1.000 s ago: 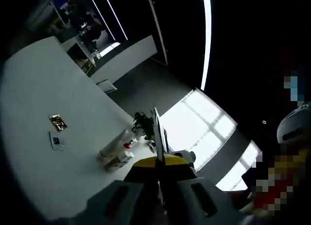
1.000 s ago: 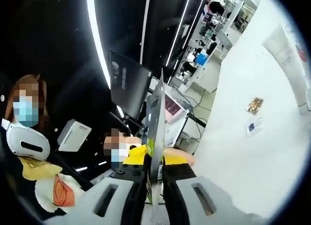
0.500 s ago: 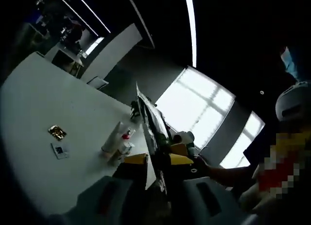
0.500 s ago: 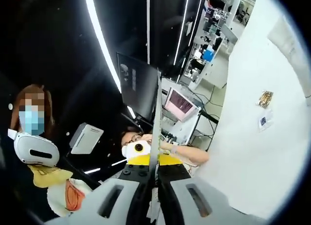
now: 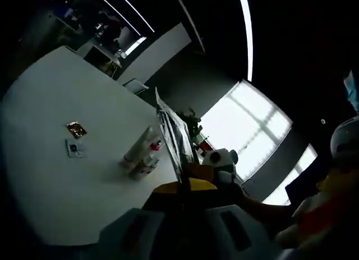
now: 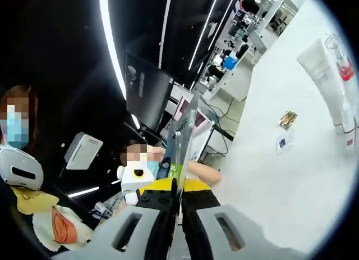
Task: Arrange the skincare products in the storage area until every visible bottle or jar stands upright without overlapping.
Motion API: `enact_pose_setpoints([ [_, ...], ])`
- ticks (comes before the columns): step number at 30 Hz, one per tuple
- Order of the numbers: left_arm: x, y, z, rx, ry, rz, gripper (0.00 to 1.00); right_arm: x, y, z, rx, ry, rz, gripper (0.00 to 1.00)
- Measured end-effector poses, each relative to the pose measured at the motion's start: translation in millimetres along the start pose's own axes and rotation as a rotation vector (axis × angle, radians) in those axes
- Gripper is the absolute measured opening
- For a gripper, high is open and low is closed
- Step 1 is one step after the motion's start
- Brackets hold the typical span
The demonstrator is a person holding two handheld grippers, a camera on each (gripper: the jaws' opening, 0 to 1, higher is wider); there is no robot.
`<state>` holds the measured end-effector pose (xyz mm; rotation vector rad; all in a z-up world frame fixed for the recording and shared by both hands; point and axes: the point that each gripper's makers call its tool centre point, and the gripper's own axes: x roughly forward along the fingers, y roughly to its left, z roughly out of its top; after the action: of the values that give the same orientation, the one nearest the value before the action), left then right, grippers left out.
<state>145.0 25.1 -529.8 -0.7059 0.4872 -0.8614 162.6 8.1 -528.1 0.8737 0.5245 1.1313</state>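
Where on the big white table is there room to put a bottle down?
The white table is bare around the small gold packet and white card. It is crowded where the white tube and small bottles cluster.

Matt white table, glossy tubes, plastic grippers

The table (image 5: pixel 56 181) looks smooth, matt and white; at its 3 o'clock edge in the right gripper view a white tube (image 6: pixel 322 74) has a soft plastic sheen beside a clear, glassy bottle (image 6: pixel 343 83). The small packet (image 6: pixel 288 120) glints like gold foil, next to a paper-like card (image 6: pixel 282 142). Both the left gripper (image 5: pixel 182 198) and the right gripper (image 6: pixel 178 204) show matt grey plastic bodies with yellow parts, each pinching a thin, shiny sheet.
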Motion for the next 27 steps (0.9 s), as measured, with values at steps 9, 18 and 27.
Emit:
enact_pose_setpoints([
  [9, 19, -0.5, -17.9, -0.028, 0.038, 0.042, 0.0, -27, -5, 7.7, -0.136, -0.005, -0.006, 0.04],
  [18, 37, -14.8, -23.6, -0.077, 0.054, 0.012, 0.0, -52, -10, 22.2, -0.283, -0.061, 0.001, 0.1],
  [27, 40, -7.0, -15.8, -0.11, 0.05, 0.046, 0.0, -62, -14, 19.2, -0.368, -0.052, 0.014, 0.43],
])
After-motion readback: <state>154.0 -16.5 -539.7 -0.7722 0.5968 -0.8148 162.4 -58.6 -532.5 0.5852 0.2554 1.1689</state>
